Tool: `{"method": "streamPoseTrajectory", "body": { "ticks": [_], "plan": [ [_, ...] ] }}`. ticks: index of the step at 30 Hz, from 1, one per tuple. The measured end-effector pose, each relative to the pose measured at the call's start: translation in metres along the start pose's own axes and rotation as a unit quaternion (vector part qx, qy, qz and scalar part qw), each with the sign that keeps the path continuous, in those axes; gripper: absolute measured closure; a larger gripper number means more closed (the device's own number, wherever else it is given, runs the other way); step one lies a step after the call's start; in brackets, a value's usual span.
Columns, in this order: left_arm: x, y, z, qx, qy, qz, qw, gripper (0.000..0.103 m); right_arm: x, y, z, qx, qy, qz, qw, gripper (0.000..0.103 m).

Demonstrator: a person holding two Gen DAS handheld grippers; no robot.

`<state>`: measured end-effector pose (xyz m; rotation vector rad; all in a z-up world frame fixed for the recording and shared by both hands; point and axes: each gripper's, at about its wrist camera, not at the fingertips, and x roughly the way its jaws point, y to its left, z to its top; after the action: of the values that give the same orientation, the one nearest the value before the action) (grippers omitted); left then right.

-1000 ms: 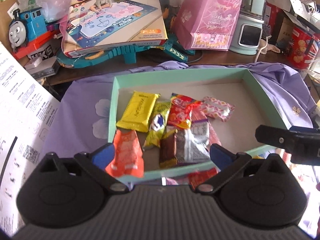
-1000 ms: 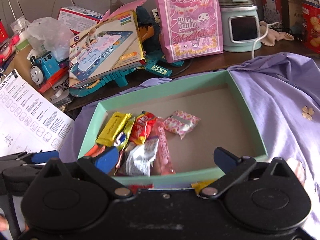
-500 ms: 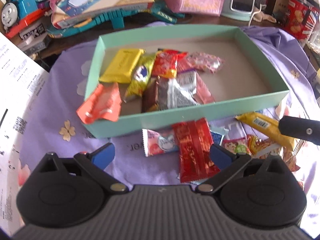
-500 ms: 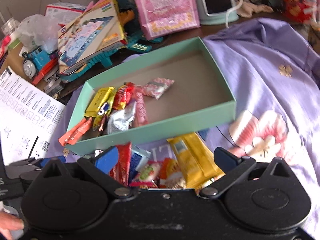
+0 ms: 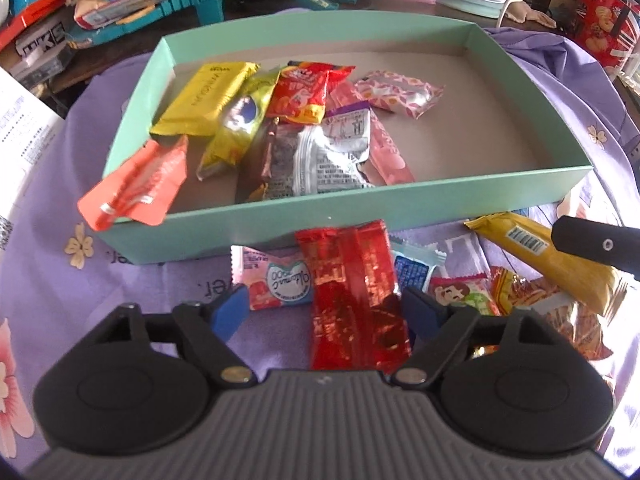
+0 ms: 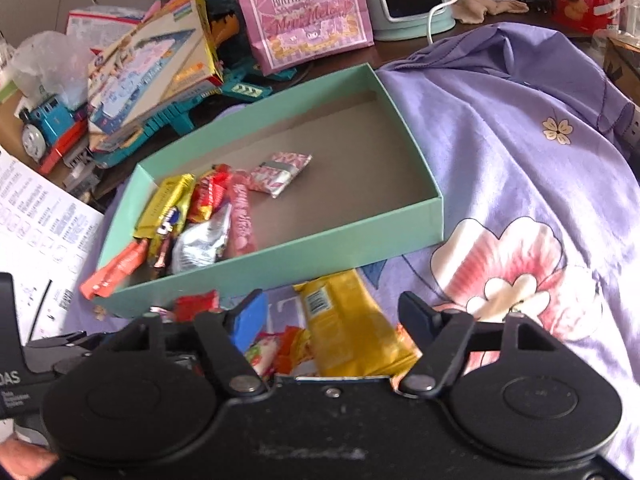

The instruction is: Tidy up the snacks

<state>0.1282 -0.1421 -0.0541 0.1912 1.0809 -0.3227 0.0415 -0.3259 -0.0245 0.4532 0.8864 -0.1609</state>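
Dark wooden table (image 6: 400, 46) under lilac floral cloth (image 6: 520, 128); toys, boxes piled behind; daylight.

Glossy foil red wrapper (image 5: 356, 304), matt cardboard box (image 5: 400, 212), soft cloth (image 6: 500, 128)

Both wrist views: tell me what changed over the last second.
Both grippers dropped toward the loose snacks in front of the green box and their jaws have just been closing. The left gripper now straddles the red packet, the right gripper the yellow packet; neither is gripped yet. The box and the snacks inside it stayed put.
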Motion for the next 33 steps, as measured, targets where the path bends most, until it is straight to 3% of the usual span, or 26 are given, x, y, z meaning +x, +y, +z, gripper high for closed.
{"method": "streamPoseTrajectory", "body": {
  "ticks": [4,7,9,10,12,18,23,33],
  "plan": [
    [0.001,0.003,-0.002,0.004,-0.002,-0.029,0.9996,0.044,0.017,-0.002,0.004,-0.012,0.022,-0.004,1.0,0.038],
    [0.0,0.004,-0.003,0.012,-0.003,-0.042,0.999,0.053,0.027,0.001,0.003,-0.026,0.037,-0.003,0.999,0.04],
    [-0.001,0.007,-0.004,0.012,-0.003,-0.039,0.9991,0.053,0.033,0.005,0.0,-0.038,0.045,-0.002,0.998,0.046],
    [-0.002,0.009,-0.004,0.012,-0.003,-0.036,0.9993,0.053,0.036,0.007,-0.001,-0.043,0.051,0.0,0.998,0.056],
    [-0.002,0.014,-0.005,0.008,-0.001,-0.031,0.9995,0.052,0.038,0.012,-0.005,-0.06,0.056,0.002,0.997,0.059],
    [0.003,0.021,-0.003,-0.004,0.003,-0.031,0.9995,0.046,0.04,0.016,-0.007,-0.071,0.055,0.0,0.996,0.06],
    [0.001,0.018,-0.003,0.007,-0.009,-0.025,0.9996,0.06,0.038,0.017,-0.009,-0.068,0.046,-0.002,0.997,0.063],
    [-0.02,0.026,-0.02,0.014,-0.014,-0.032,0.9993,0.062,0.009,0.016,-0.014,-0.059,0.028,0.006,0.998,0.066]
  ]
}}
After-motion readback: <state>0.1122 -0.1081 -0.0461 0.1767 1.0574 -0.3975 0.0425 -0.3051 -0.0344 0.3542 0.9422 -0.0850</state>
